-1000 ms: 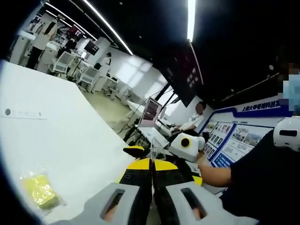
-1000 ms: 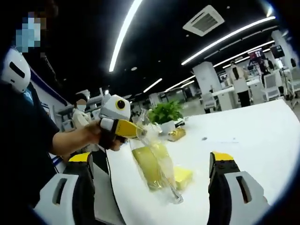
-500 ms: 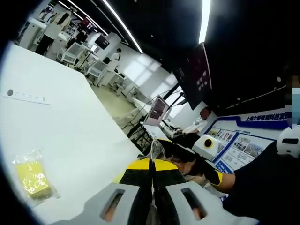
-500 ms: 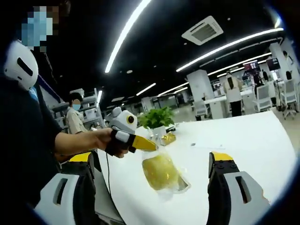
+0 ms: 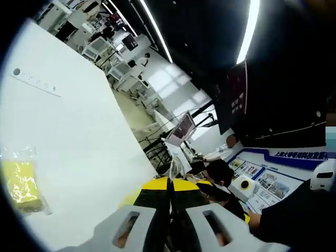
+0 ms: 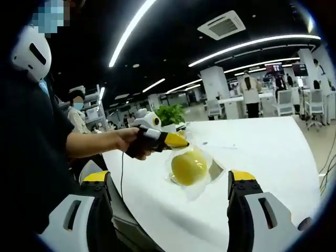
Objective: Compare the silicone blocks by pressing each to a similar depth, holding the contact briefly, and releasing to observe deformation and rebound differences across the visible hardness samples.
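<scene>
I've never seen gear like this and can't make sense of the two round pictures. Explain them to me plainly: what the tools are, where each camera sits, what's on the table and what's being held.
There is no robot here. A person holds a hand-operated two-jaw gripper in each hand, and a fisheye camera rides on each one, looking forward along its jaws.

In the left gripper view, the left gripper has its yellow-tipped jaws closed on the edge of a clear plastic bag. The right gripper view shows that from outside: the person's hand holds that tool, and from its tip hangs the clear bag with a yellow silicone block inside, lifted above the white table.

The right gripper has its jaws wide apart and holds nothing.

A second bagged yellow block lies on the table. A potted plant stands at the far edge.
</scene>
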`<state>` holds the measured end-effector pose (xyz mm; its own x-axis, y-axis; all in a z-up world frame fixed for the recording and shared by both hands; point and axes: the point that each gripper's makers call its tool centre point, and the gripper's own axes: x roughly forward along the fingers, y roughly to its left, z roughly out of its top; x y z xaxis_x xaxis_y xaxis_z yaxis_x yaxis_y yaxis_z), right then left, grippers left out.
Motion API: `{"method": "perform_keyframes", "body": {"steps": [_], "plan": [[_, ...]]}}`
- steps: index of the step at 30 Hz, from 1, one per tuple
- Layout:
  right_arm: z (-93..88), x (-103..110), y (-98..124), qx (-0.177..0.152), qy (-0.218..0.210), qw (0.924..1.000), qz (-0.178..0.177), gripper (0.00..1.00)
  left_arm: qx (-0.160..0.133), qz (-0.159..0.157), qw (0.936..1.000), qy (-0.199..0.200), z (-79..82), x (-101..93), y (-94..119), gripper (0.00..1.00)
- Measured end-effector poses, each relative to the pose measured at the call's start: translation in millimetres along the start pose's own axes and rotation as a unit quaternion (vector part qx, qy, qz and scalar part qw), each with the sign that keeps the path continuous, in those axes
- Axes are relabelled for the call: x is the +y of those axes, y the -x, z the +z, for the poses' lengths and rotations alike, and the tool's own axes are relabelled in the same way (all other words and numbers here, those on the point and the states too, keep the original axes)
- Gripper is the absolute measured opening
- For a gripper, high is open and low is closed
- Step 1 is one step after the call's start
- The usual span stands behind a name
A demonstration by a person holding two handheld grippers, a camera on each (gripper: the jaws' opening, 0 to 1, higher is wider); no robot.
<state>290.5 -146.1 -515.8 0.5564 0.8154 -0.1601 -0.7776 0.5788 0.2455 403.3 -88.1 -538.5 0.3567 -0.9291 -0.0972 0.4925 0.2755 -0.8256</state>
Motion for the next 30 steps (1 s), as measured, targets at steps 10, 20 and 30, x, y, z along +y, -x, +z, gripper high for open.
{"method": "perform_keyframes", "body": {"steps": [10,20,30], "plan": [[-5.8,-9.7,17.2,0.005,-0.020,0.9995,-0.023,0.82,-0.013,0.035,0.9968,0.071,-6.1,42.2,-26.4,0.00],[-17.2,-11.9,20.6,0.013,-0.026,0.9988,-0.039,0.81,-0.052,0.093,0.9864,0.126,-5.4,95.0,-28.5,0.00],[-33.5,-12.9,19.1,0.016,-0.035,0.9982,-0.047,0.78,-0.100,0.134,0.9711,0.170,15.7,146.0,-21.6,0.00]]}}
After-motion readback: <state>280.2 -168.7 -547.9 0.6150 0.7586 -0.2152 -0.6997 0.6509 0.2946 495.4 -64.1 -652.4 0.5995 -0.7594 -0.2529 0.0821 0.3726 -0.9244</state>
